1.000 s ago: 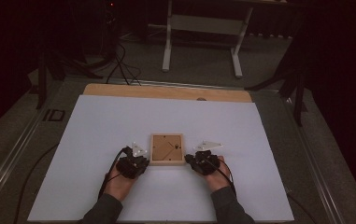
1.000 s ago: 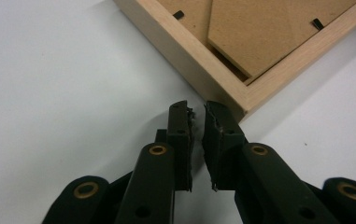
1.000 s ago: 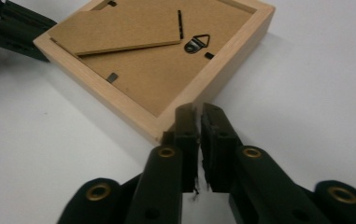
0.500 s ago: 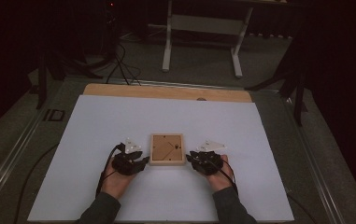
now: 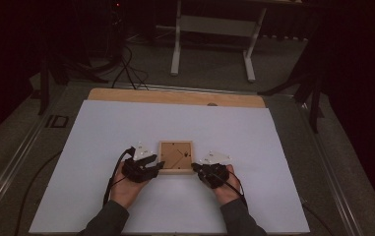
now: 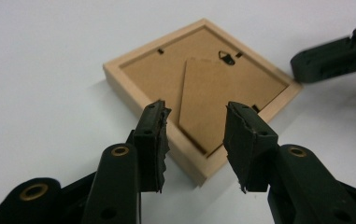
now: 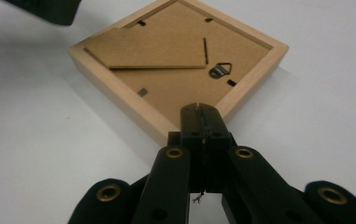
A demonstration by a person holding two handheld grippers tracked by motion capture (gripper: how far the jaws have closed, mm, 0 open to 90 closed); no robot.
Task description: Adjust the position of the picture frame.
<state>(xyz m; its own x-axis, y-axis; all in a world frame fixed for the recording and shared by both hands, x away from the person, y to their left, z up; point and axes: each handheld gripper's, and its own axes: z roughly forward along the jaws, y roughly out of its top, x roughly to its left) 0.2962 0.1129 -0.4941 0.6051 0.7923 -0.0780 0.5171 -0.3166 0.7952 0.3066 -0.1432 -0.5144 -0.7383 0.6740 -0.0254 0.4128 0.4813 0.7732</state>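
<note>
A small wooden picture frame (image 5: 175, 156) lies face down on the white sheet, its brown backing, stand flap and metal hanger up (image 6: 213, 79) (image 7: 175, 60). My left gripper (image 5: 158, 166) is at its near left corner. The jaws have just been opening and stand open (image 6: 198, 109) a little above that corner, pads off the wood. My right gripper (image 5: 195, 168) is at the near right corner. Its jaws have just been closing and are shut (image 7: 199, 108) with nothing between them, tips at the corner's edge.
The white sheet (image 5: 126, 128) covers the table, with a wooden strip (image 5: 175, 96) along its far edge. A white metal stand (image 5: 214, 29) and cables (image 5: 126, 64) sit on the floor beyond. The right gripper's jaw (image 6: 330, 58) shows past the frame in the left gripper view.
The left gripper's jaws have spread apart and it has lifted slightly at the frame's left corner. The right gripper stays at the right corner. The frame lies where it was.
</note>
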